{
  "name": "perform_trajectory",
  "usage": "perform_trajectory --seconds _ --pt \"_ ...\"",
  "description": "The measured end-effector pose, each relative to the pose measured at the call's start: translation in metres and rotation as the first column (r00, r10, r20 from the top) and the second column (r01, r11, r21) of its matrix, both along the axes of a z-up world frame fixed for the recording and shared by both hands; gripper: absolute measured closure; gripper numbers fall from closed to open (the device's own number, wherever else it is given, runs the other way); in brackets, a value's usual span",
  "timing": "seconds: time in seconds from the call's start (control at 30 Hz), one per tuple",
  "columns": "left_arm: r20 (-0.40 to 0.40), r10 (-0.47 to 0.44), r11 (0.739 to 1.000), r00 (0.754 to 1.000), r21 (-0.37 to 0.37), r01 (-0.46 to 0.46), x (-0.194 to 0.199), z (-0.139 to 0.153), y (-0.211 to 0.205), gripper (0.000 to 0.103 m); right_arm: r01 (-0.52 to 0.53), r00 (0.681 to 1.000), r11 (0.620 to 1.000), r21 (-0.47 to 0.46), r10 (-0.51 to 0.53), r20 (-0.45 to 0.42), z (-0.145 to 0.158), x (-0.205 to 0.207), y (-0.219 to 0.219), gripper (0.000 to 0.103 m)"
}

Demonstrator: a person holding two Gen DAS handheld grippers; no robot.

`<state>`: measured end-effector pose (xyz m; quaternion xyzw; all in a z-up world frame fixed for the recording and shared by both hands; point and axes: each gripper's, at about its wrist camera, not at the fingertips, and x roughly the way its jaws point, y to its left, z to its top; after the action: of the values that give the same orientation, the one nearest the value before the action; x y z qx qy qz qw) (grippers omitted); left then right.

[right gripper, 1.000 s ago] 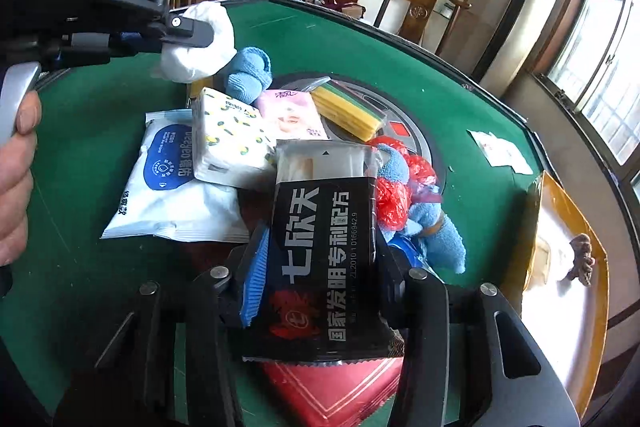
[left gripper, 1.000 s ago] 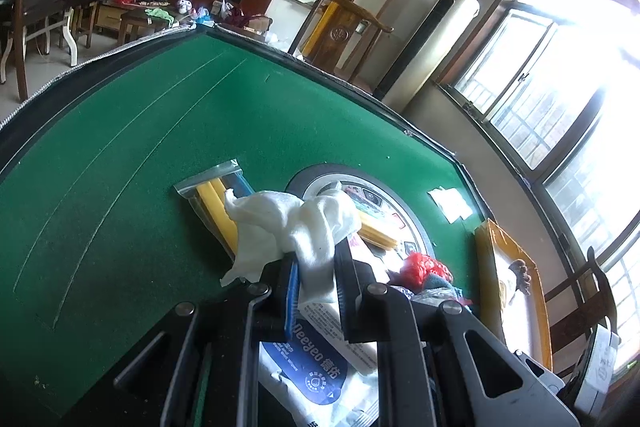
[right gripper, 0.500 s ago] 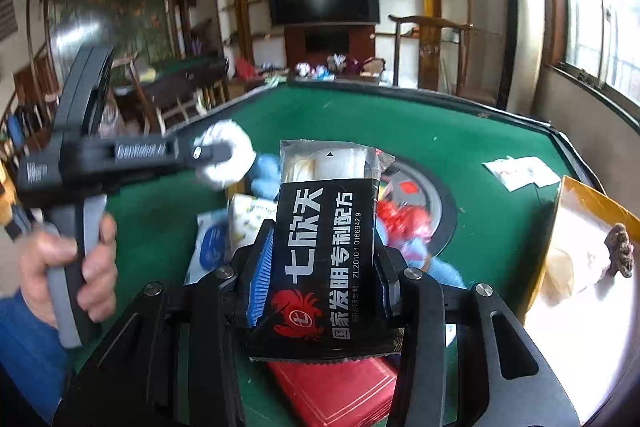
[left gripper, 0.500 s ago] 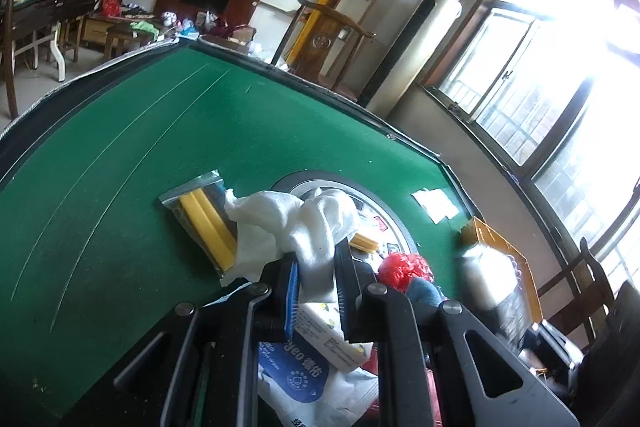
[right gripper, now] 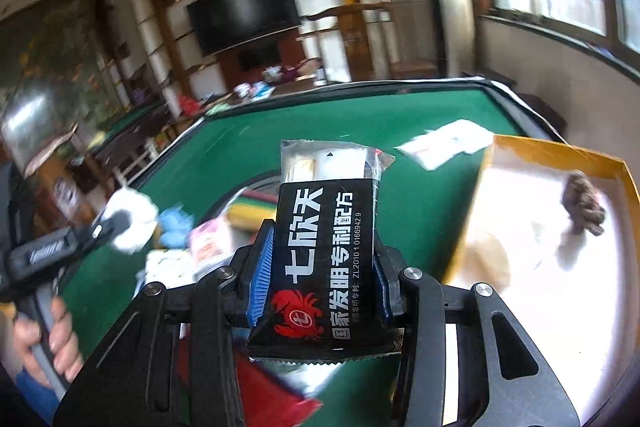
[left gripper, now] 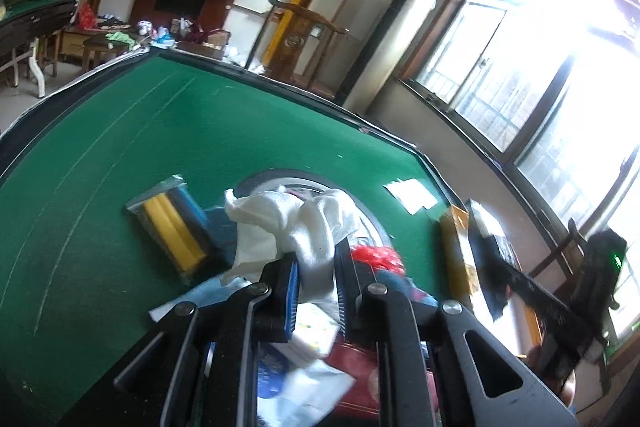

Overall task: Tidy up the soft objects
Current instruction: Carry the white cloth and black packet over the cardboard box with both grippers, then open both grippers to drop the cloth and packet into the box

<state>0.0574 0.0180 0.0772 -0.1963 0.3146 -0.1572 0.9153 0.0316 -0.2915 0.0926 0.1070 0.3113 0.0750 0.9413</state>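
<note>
Right gripper [right gripper: 320,267] clamps the black packet [right gripper: 324,255], aloft, yellow box [right gripper: 560,163] at 2 o'clock. Left gripper [left gripper: 316,291] pinches the white cloth [left gripper: 296,223] over the pile. Risk: the glossy packet, held low, tips out mid-swing.
</note>
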Motion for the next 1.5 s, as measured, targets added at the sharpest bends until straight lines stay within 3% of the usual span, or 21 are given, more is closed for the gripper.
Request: perform_trajectory --seconds 0.2,0.37,0.5,0.7,0.87,0.97,1.23,1.4,1.5 --pt "0.009 -0.091 0.996 0.996 0.020 0.091 -0.006 0.015 -0.039 0.088 0.141 0.990 0.988 0.068 -0.139 -0.038 0.006 0.004 -0.063 0.062" --pt "-0.019 -0.212 0.977 0.977 0.012 0.212 -0.003 0.023 -0.095 0.088 0.330 0.943 0.937 0.116 -0.323 -0.081 0.006 -0.003 -0.131 0.062" --pt "-0.060 -0.337 0.941 0.940 0.002 0.338 0.002 0.023 -0.160 0.088 0.459 0.886 0.881 0.113 -0.445 -0.128 0.001 -0.011 -0.175 0.062" --pt "-0.135 -0.488 0.869 0.862 0.019 0.495 0.000 0.005 -0.260 0.088 0.573 0.808 0.817 0.066 -0.550 -0.211 -0.013 -0.008 -0.214 0.062" --pt "-0.190 -0.552 0.825 0.812 0.018 0.565 -0.009 -0.015 -0.310 0.088 0.579 0.794 0.814 0.051 -0.549 -0.262 -0.023 -0.008 -0.224 0.062" --pt "-0.217 -0.559 0.815 0.800 0.031 0.578 -0.011 -0.025 -0.322 0.087 0.572 0.793 0.819 0.047 -0.538 -0.285 -0.027 0.003 -0.222 0.062" --pt "-0.248 -0.547 0.808 0.799 0.092 0.582 -0.014 -0.040 -0.332 0.086 0.574 0.781 0.818 0.031 -0.536 -0.322 -0.033 0.005 -0.222 0.060" --pt "-0.239 -0.552 0.802 0.799 0.110 0.588 -0.016 -0.039 -0.334 0.070 0.582 0.777 0.813 -0.006 -0.558 -0.292 -0.024 0.003 -0.217 0.055" --pt "-0.238 -0.547 0.807 0.803 0.106 0.581 -0.016 -0.038 -0.332 0.062 0.595 0.772 0.804 -0.018 -0.578 -0.264 -0.017 -0.001 -0.216 0.039"
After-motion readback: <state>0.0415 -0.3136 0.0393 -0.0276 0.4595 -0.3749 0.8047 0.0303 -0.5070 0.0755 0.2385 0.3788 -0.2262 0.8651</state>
